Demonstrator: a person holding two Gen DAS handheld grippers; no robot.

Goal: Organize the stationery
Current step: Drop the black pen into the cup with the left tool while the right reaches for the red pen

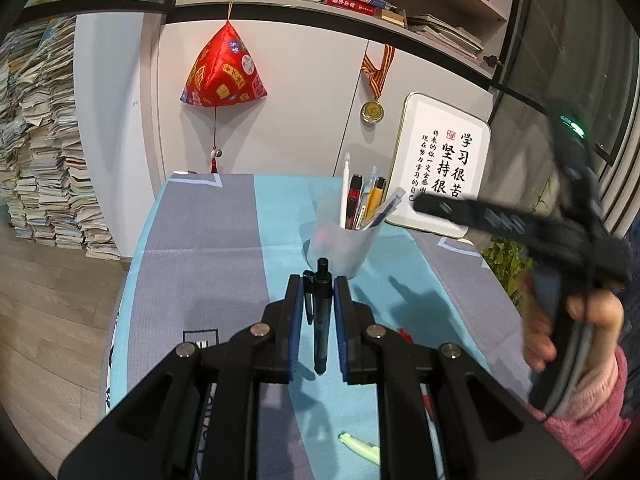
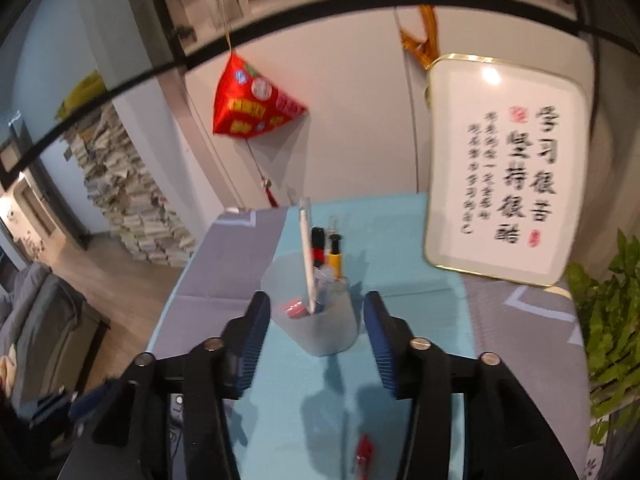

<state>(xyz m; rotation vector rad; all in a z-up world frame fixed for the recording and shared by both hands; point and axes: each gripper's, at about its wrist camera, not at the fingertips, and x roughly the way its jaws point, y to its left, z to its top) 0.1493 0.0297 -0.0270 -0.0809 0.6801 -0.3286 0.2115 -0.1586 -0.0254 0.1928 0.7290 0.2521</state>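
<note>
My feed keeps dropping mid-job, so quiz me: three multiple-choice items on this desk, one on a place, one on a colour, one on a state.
1. Where does the cup stand?
A. on the blue cloth, ahead of the left hand-held gripper
B. on the shelf
C. on the floor

2. What colour is the pen lying on the cloth nearest the left camera?
A. orange
B. pale green
C. purple

3. What is the left hand-held gripper doing?
A. open and empty
B. shut on a ruler
C. shut on a dark pen

Answers: 1 A, the cup sits on the cloth just past the fingertips. 2 B, the green pen lies at the bottom of the left view. 3 C, the pads clamp the dark pen.
</note>
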